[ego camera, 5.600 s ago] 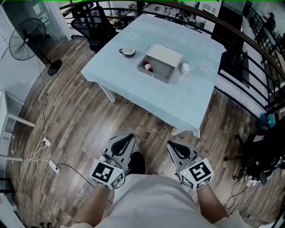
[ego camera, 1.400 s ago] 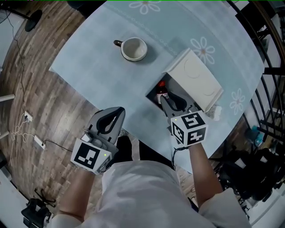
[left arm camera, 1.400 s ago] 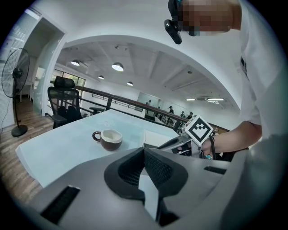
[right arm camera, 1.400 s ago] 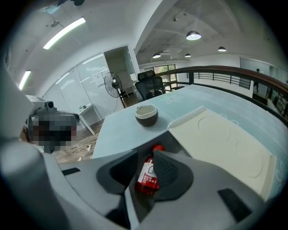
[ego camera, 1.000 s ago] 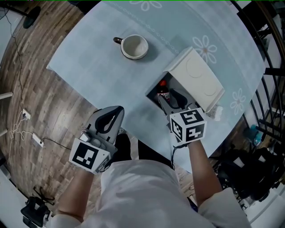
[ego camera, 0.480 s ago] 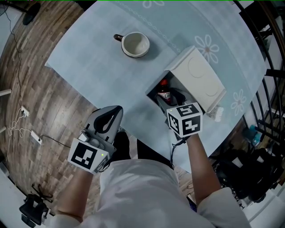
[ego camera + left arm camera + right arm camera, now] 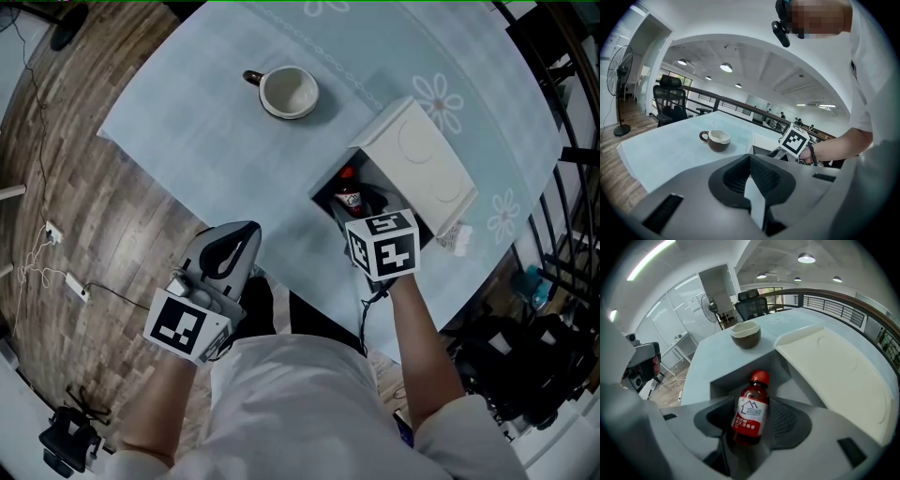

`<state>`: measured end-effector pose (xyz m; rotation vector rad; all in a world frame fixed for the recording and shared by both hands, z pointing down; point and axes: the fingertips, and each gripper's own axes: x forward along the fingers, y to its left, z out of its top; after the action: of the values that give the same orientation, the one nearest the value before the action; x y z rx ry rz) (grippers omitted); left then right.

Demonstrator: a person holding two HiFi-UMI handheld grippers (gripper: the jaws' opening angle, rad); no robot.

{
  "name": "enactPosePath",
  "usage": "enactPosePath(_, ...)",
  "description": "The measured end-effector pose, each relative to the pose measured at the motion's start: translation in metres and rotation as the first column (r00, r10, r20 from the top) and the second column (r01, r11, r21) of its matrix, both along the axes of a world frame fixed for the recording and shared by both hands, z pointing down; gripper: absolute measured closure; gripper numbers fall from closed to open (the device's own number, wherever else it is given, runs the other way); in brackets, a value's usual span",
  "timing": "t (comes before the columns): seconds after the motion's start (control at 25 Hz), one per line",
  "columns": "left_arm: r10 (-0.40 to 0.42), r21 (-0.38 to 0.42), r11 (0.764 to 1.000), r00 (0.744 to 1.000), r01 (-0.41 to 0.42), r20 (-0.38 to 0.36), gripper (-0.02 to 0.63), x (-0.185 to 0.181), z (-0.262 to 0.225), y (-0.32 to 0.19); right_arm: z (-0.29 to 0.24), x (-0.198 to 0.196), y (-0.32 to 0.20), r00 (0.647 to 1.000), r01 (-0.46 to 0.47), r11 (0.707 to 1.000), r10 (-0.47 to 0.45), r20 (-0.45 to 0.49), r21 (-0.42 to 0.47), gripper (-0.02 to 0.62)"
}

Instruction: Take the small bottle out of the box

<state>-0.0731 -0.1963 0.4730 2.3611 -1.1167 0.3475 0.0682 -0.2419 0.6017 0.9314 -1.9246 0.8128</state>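
- Plainly, right gripper view shows the right gripper's spread jaws flanking the small red-capped brown bottle, cap toward twelve o'clock, inside the white rectangular box; head view hides those jaws.
- Meanwhile, the left gripper's jaws press together, empty.

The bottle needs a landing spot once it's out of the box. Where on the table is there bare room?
Widest bare patch: the tablecloth between the cup and the table's near-left edge, running up to the box's open front. Crowded: inside the box, where the right hand-held gripper flanks the bottle, and beside the box by a small white object.
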Motion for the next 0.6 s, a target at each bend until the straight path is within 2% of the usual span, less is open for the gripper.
enactPosePath(0.6,0.018,0.045,0.999,0.999,-0.02,0.026,0.584,0.002,-0.025,0.009,-0.012,0.013,0.004,0.999,-0.042,0.998,0.041,0.013,0.037,0.368)
